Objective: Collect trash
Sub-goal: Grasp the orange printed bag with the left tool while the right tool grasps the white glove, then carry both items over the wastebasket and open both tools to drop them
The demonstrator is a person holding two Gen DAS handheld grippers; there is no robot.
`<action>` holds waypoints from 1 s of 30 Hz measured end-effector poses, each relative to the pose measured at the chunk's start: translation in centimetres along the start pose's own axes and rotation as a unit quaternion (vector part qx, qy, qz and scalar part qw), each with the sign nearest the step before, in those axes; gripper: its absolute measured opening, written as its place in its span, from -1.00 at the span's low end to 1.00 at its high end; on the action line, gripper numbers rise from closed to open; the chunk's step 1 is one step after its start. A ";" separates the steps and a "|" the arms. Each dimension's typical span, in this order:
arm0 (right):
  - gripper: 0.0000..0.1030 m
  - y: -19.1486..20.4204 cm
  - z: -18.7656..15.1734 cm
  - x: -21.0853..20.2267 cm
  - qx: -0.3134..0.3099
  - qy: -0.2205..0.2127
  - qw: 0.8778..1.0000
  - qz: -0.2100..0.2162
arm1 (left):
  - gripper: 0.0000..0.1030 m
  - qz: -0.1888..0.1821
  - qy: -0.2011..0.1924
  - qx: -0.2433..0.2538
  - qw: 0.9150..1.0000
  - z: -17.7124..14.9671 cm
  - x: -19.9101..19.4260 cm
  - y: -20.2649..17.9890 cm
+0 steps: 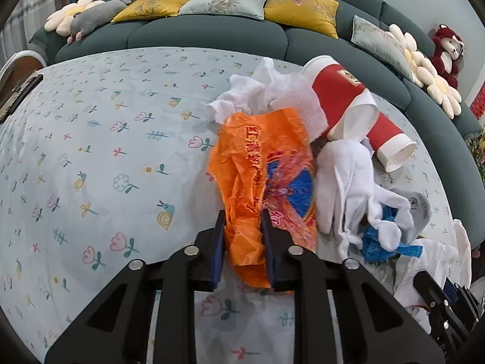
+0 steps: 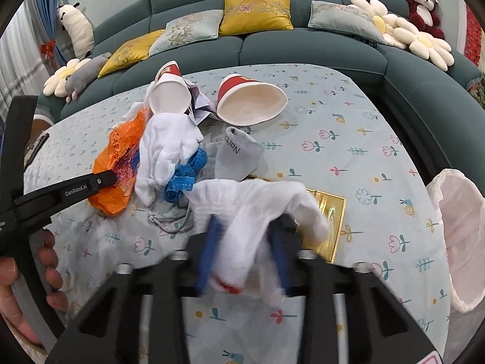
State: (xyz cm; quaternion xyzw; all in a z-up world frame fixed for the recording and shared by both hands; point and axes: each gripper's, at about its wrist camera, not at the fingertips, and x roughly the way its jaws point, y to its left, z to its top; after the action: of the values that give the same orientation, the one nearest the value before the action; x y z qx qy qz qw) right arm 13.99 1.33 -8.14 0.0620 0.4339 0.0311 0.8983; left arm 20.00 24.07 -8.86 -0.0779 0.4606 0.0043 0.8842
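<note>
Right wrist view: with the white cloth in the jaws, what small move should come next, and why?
Probably swing the right gripper rightward toward the white-lined trash bin: its jaws already pinch the crumpled white cloth, and the bin sits open at the table's right edge.

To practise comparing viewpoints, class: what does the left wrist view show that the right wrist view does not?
Only the left wrist view shows the crumpled tissue beyond the orange bag, and the left gripper shut on that bag. Only the right wrist view shows the gold card, the lined bin and the right gripper shut on a white cloth. Both show the red cups, white glove, blue tape and sofa.
</note>
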 end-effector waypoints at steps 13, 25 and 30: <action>-0.72 -2.2 0.4 -5.7 0.020 -0.055 0.998 0.001 | -0.64 -0.031 -0.037 0.006 0.999 -1.4 -6.6 -3.0; -0.72 -8.0 0.2 -11.4 0.058 -0.105 0.993 -0.023 | -0.63 -0.098 -0.054 0.081 0.990 -3.5 -11.8 -13.2; -0.72 -11.4 -0.5 -13.2 0.077 -0.117 0.989 -0.042 | -0.63 -0.126 -0.047 0.116 0.984 -4.7 -12.3 -17.8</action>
State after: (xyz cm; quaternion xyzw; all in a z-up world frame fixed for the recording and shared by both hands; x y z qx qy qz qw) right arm 5.41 -11.32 0.21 0.1160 0.3294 -0.0476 0.9358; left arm 10.55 6.59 0.91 -0.0320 0.4021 -0.1567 0.9015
